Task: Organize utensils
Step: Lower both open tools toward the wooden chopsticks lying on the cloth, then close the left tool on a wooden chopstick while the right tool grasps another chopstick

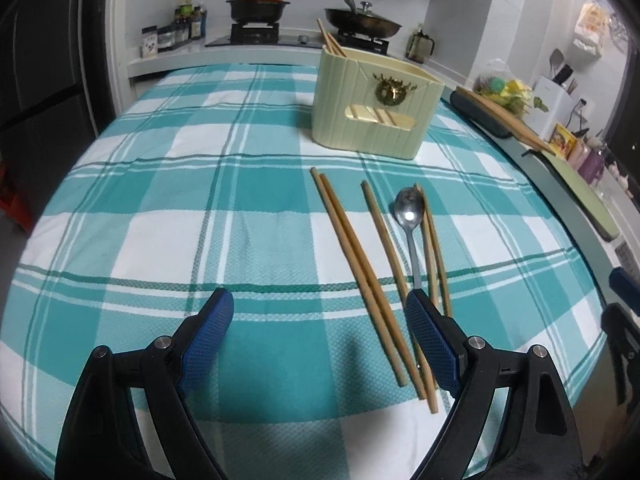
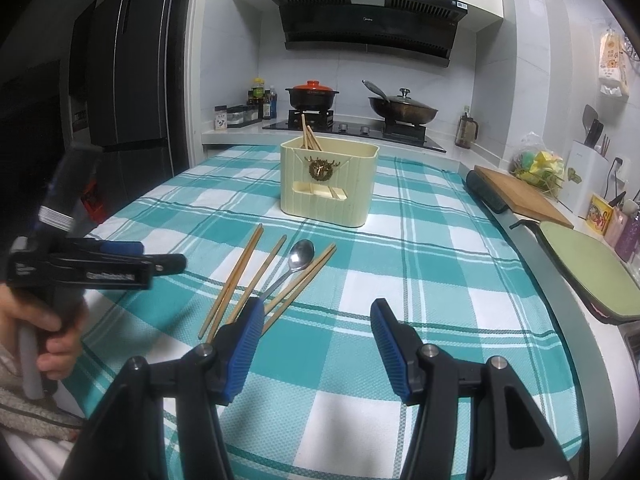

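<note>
We hold both grippers' jaws released above the loose chopsticks (image 1: 360, 264) and spoon (image 1: 410, 216), ready to load the far holder (image 1: 372, 112).

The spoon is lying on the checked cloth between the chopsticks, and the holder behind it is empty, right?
Not quite. The holder isn't empty: the right wrist view shows chopsticks standing in it. The spoon does lie on the cloth between chopsticks.

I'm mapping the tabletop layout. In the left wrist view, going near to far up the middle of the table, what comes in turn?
Left gripper → pair of chopsticks on the checked tablecloth → cream utensil holder → stove with the orange-lidded pot.
</note>
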`<move>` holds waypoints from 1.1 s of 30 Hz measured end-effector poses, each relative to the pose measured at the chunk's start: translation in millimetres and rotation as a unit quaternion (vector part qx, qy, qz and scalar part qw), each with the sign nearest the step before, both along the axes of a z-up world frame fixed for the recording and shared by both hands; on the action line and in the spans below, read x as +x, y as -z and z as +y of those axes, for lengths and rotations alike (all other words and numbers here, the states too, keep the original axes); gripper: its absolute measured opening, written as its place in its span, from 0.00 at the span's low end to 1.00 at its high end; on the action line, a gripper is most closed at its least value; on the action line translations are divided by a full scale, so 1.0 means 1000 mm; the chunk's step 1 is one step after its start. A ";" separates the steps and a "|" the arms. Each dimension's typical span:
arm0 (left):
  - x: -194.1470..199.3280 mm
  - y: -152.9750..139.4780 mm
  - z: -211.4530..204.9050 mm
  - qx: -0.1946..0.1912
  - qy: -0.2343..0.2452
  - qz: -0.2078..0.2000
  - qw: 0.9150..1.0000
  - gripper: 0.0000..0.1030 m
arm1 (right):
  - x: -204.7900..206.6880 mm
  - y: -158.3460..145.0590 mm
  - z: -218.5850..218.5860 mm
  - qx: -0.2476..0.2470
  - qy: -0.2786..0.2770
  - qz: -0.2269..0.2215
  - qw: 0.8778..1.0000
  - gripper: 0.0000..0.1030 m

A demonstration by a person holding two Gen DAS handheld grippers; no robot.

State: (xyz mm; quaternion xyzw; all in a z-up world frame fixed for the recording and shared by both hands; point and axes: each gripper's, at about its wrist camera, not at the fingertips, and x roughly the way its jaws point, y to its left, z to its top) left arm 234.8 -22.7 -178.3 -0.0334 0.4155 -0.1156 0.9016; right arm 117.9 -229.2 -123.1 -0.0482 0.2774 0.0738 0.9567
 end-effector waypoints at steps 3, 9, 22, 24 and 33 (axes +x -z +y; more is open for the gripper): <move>0.010 0.012 -0.006 0.008 -0.006 0.012 1.000 0.86 | 0.000 0.000 -0.002 0.001 0.002 0.002 1.000 0.55; 0.023 0.026 -0.020 0.043 -0.004 0.019 0.999 0.86 | 0.003 0.002 -0.010 0.009 0.010 0.006 1.000 0.55; 0.039 0.041 -0.027 0.076 -0.008 0.036 0.996 0.85 | 0.012 0.013 -0.012 0.012 0.010 0.024 1.000 0.55; 0.043 0.040 -0.027 0.072 -0.010 0.034 0.997 0.82 | 0.023 0.021 -0.010 0.015 0.001 0.043 0.999 0.55; 0.048 0.038 -0.025 0.059 -0.007 0.025 0.998 0.49 | 0.114 0.073 -0.005 0.089 -0.018 0.168 0.982 0.36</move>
